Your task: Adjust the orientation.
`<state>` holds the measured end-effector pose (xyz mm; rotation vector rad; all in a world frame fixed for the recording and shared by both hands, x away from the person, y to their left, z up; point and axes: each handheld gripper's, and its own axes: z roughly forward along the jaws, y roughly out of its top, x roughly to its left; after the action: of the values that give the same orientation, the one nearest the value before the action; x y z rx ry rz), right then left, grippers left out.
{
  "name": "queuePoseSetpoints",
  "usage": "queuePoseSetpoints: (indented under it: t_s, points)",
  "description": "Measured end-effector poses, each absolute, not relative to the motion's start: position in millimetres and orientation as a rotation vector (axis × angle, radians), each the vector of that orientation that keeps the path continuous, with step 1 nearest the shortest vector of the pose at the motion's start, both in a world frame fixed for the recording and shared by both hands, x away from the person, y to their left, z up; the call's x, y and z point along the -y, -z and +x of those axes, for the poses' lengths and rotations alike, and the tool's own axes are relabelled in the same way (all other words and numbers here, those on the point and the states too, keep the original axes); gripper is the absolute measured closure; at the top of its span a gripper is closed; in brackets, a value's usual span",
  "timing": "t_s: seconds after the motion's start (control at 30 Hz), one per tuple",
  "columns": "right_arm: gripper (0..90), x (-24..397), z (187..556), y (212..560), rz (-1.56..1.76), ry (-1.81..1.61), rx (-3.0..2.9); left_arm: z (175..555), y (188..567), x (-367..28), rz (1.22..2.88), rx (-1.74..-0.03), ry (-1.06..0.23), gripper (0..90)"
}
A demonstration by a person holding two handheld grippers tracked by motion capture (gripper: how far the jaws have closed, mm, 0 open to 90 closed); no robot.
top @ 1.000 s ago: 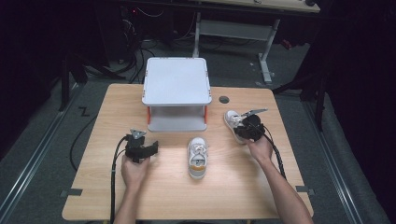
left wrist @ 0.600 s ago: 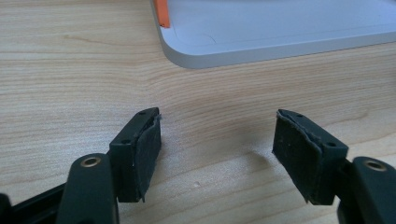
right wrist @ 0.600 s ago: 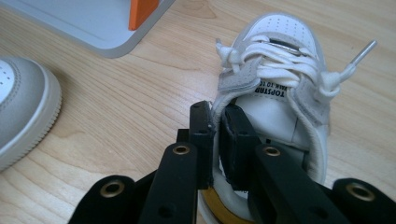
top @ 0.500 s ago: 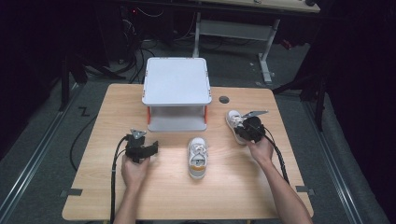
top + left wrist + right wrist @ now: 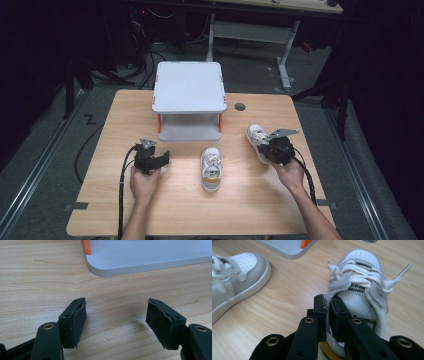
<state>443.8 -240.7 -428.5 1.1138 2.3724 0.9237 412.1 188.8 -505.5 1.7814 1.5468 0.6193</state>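
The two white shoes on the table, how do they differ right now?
The right shoe is pinched at its collar by the right hand-held gripper; the middle shoe lies free, with nothing touching it. The right shoe sits near the table's right edge, angled; the middle shoe sits in front of the grey stand, pointing straight at it. Both are white lace-up sneakers, upright on their soles.

A wooden table point(image 5: 165, 210) stands on grey floor point(image 5: 45, 150) in a dark room, lit from above. Beyond its far edge, a desk frame point(image 5: 280, 45) and tangled cables point(image 5: 145, 55) sit in shadow. A floor rail point(image 5: 35, 170) runs along the left side.
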Motion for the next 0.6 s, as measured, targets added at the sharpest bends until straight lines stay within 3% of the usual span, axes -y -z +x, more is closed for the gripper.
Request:
queuePoseSetpoints:
  t_s: [0.6]
  points:
    - [84.1,230.6,386.9,437.8,1.056,-0.976,-2.445,412.1,505.4,-189.3,1.776,-1.548,-0.614,32.6]
